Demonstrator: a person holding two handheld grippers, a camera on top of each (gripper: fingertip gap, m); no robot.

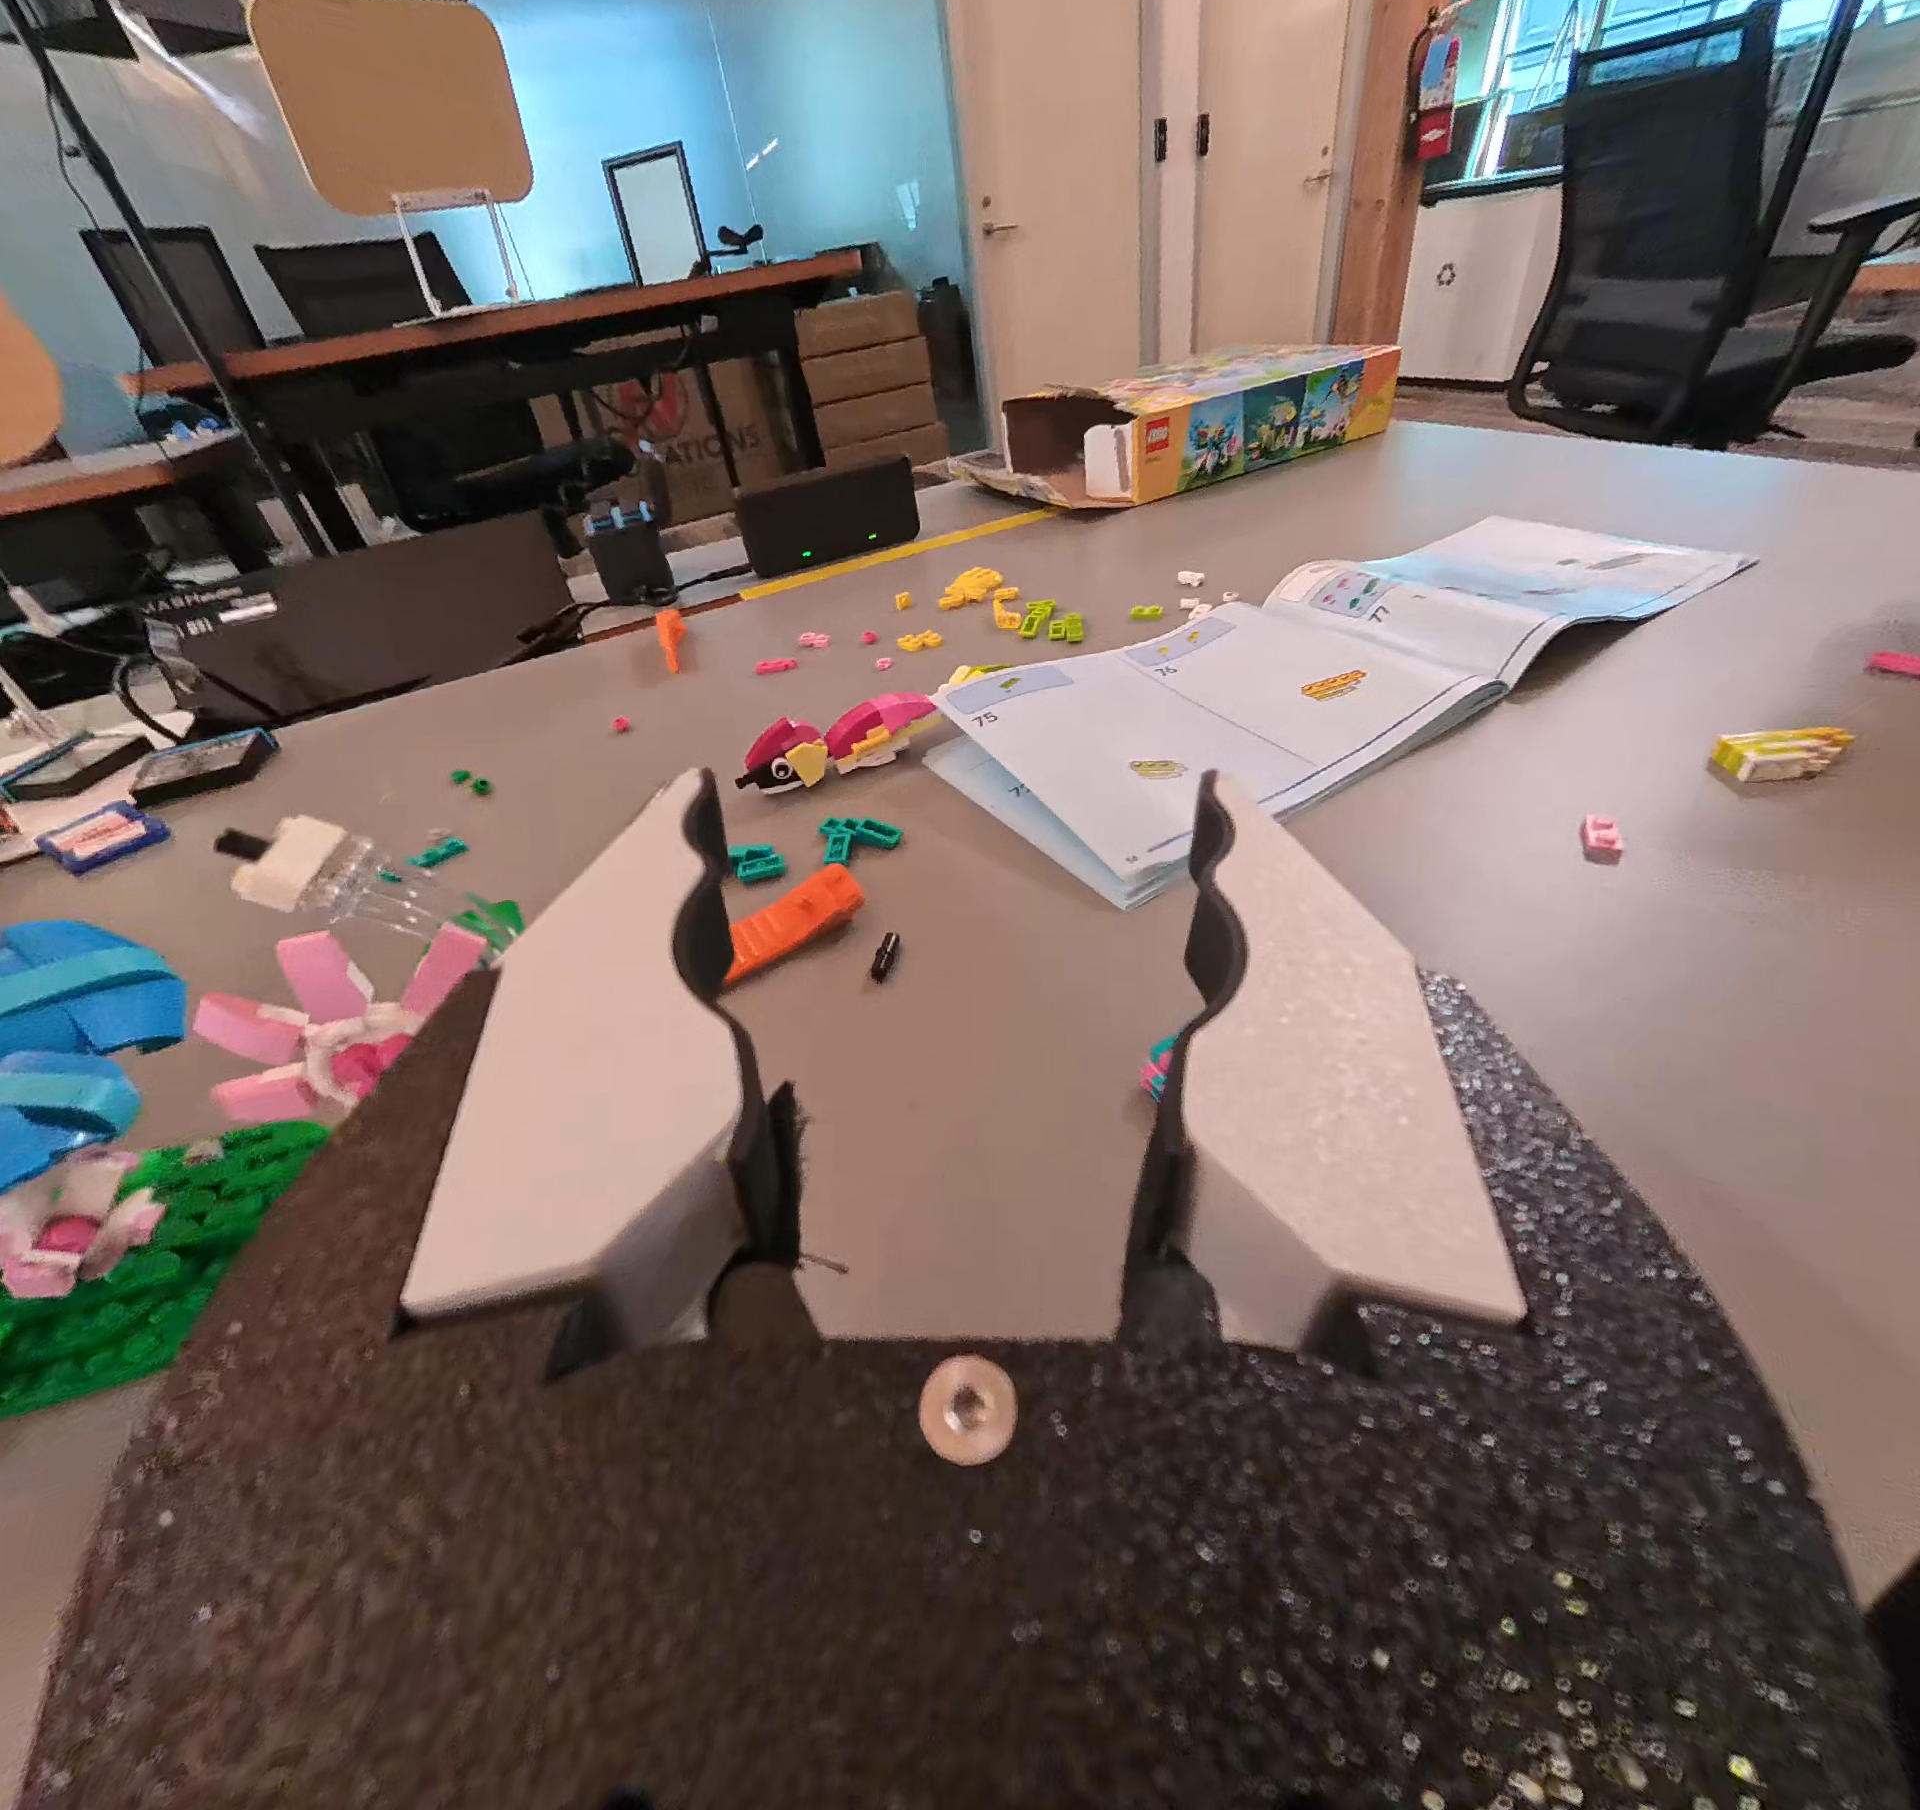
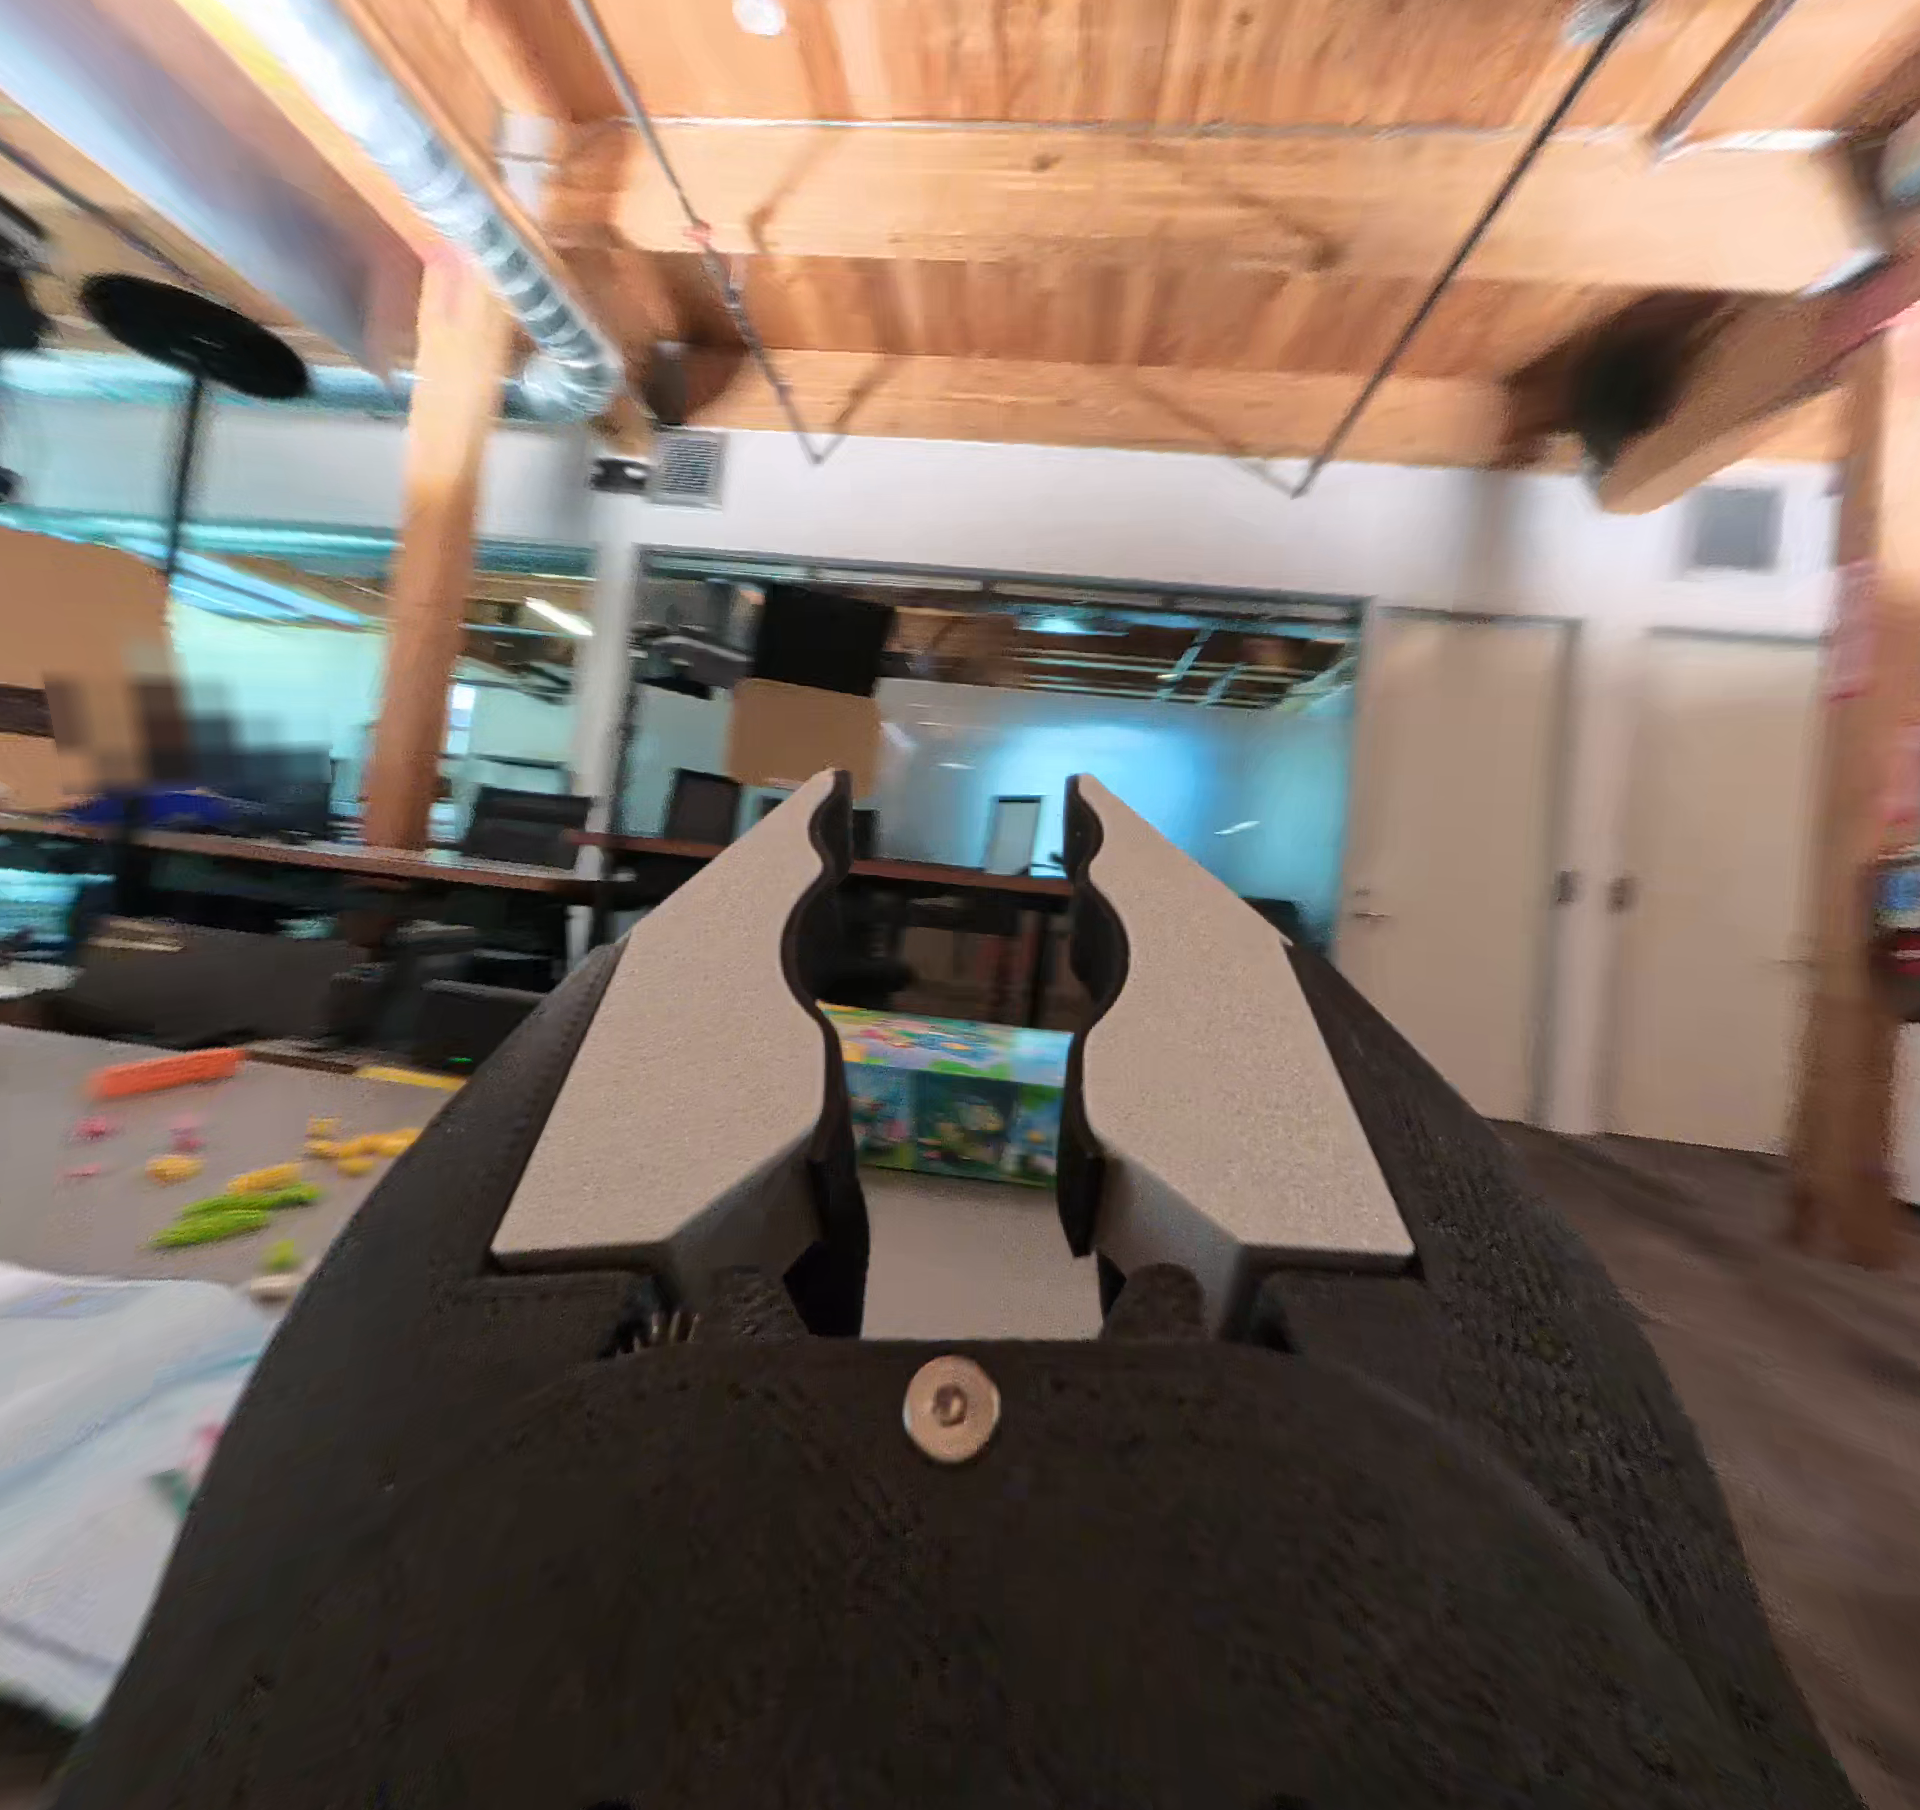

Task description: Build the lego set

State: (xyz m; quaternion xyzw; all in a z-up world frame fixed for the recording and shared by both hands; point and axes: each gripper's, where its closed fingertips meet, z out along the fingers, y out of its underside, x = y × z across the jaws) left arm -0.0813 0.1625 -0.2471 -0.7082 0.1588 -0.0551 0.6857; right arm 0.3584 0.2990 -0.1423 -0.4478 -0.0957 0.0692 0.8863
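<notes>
Left wrist view gives me the left gripper (image 1: 956,804), fingers spread and empty, low over the grey surface (image 1: 1558,981); ahead the pink bird model (image 1: 831,737) lies lengthwise left-right, beak leftward, beside the open booklet (image 1: 1299,711). My right gripper (image 2: 961,804), tilted ceilingward, fingers apart, frames only the box (image 2: 951,1106).

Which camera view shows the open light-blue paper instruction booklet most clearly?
The left wrist view: the open light-blue paper instruction booklet lies flat on the grey table, its pages sharp and unobstructed. The right wrist view shows only a blurred pale corner of it at the lower left.
</notes>
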